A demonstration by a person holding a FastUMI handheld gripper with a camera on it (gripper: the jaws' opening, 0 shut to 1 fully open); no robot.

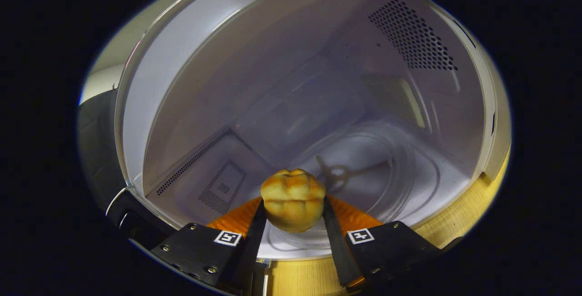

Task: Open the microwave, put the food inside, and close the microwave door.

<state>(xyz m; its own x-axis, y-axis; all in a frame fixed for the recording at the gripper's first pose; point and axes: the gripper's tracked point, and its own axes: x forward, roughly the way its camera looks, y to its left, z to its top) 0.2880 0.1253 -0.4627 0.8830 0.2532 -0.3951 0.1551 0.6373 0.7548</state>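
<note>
A golden-brown bread bun (293, 199) sits between my two fingers, and my gripper (292, 205) is shut on it. The bun hangs just over the front lip of the open microwave cavity (282, 82). Beyond the bun lies the glass turntable (400, 182) with its hub (337, 174) showing through. The pale interior walls carry perforated vent patches (411, 37). The dark open door (97, 150) stands off to the left of the cavity.
The microwave rests on a light wooden table (464, 214), which shows below and to the right of the cavity opening. A second perforated panel (218, 187) lies on the left inner wall near my left finger.
</note>
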